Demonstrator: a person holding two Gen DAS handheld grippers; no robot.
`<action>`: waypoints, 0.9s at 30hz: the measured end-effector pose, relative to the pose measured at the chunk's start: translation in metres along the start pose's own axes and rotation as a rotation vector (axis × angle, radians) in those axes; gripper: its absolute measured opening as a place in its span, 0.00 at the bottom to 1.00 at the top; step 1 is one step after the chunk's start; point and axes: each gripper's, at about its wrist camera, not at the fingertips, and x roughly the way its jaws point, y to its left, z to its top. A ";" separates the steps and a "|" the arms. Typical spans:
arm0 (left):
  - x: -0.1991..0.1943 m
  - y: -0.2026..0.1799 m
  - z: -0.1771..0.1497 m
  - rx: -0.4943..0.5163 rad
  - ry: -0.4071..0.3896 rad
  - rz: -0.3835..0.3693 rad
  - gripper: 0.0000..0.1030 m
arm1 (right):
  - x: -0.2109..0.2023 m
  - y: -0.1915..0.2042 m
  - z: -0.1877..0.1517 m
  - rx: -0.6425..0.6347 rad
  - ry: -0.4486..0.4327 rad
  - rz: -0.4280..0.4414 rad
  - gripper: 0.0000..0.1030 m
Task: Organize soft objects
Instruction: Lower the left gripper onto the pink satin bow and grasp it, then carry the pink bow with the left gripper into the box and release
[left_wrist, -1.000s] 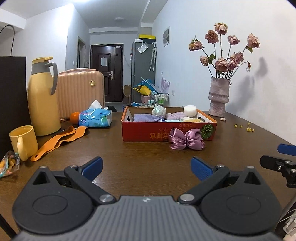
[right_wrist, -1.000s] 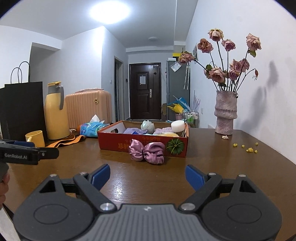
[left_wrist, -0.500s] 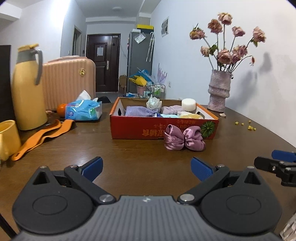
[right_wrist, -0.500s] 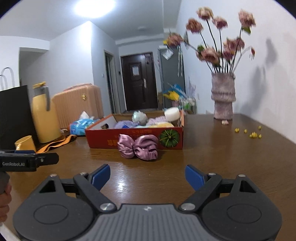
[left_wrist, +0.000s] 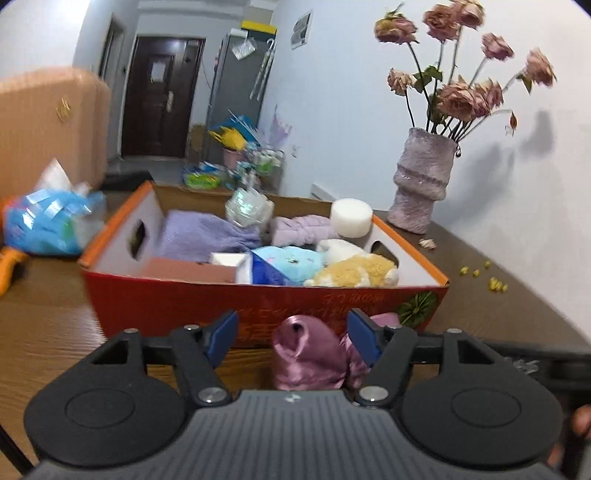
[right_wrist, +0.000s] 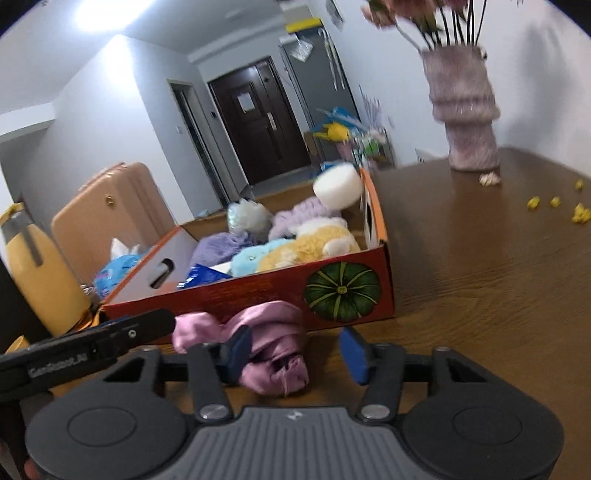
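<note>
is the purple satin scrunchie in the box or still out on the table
Out: the purple satin scrunchie lies on the table against the red box front wall.

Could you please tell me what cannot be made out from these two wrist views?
- Purple satin scrunchie: left wrist view, its near part hidden behind the left gripper.
- Box lettering: both views, blurred.
- Flowers: right wrist view, cut off by the top edge.
- Right gripper contact with the scrunchie: unclear.

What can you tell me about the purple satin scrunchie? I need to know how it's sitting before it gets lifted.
The purple satin scrunchie is shiny, gathered mauve fabric bunched in two puffy lobes, lying on the brown table against the front wall of the red box. One lobe sits between the closing fingers of the left gripper, the other lobe between those of the right gripper, whose left pad touches it.
</note>
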 end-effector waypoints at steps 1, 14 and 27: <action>0.007 0.004 -0.002 -0.030 0.006 -0.015 0.51 | 0.009 -0.001 0.001 0.005 0.009 -0.009 0.44; -0.002 -0.009 -0.017 0.060 0.030 -0.044 0.11 | 0.025 0.019 -0.012 -0.091 0.026 0.022 0.04; -0.158 -0.036 -0.046 0.080 -0.056 -0.093 0.12 | -0.127 0.060 -0.061 -0.126 -0.111 0.131 0.04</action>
